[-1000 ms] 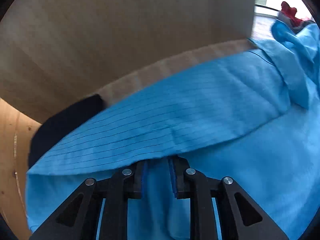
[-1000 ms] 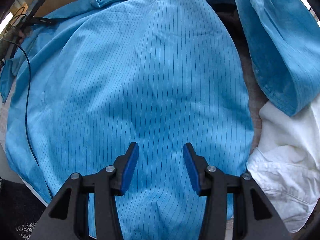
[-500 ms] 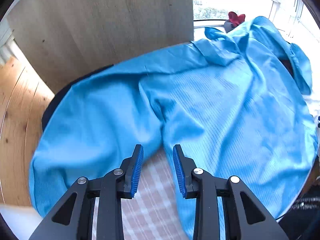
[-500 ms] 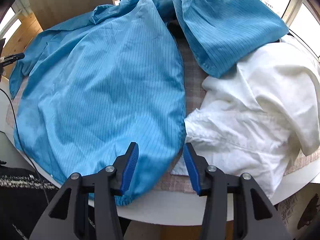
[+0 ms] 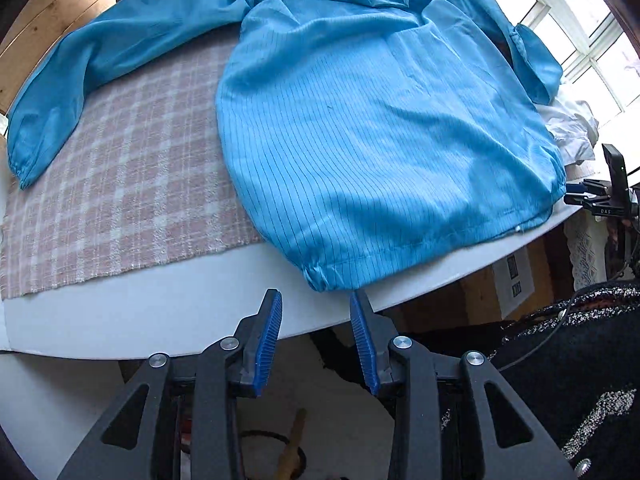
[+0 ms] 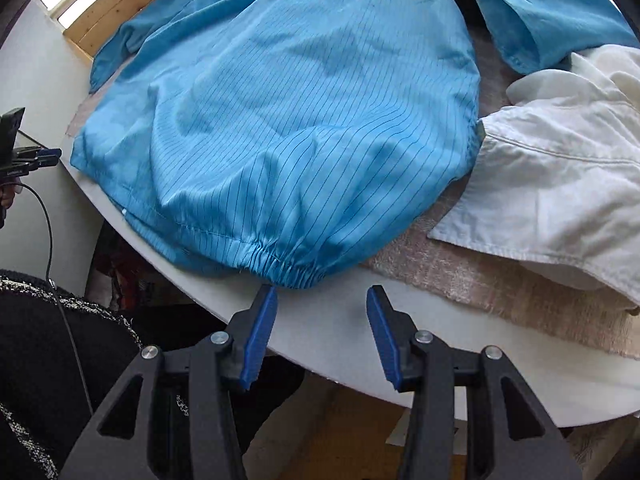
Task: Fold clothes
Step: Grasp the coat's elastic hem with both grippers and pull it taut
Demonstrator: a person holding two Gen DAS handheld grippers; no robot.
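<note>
The jacket (image 5: 380, 136) lies spread back-up on the plaid mat (image 5: 120, 184), collar at 12 o'clock and hem at 6, overhanging the mat onto the white table (image 5: 160, 312). A second ago the left gripper (image 5: 316, 340) was low over the cloth with its jaws close together among the folds, and the right gripper (image 6: 322, 334) hovered over the back panel. Now both have drawn back past the table's near edge, jaws spread and empty, and the whole garment shows. By my judgement the laying-out is done and no fold has begun.

In the left view one sleeve (image 5: 80, 64) runs from 12 round to 9 o'clock, its cuff near the mat's far-left edge. The other sleeve (image 6: 548, 12) lies at 1 o'clock in the right view, partly on a white garment (image 6: 560, 184) that touches the jacket's side at 3 o'clock.

The gathered hem corners sit just ahead of each gripper, near the table rim, so they look easy to pinch. There is open mat at 9 to 10 o'clock for bringing that sleeve in. The 3 o'clock side is crowded: the white garment could get caught in a fold. A clamp with a phone (image 5: 612, 188) stands off the rim between the two grippers, with a cable (image 6: 52, 248) trailing down; a wide swing there could snag it.
</note>
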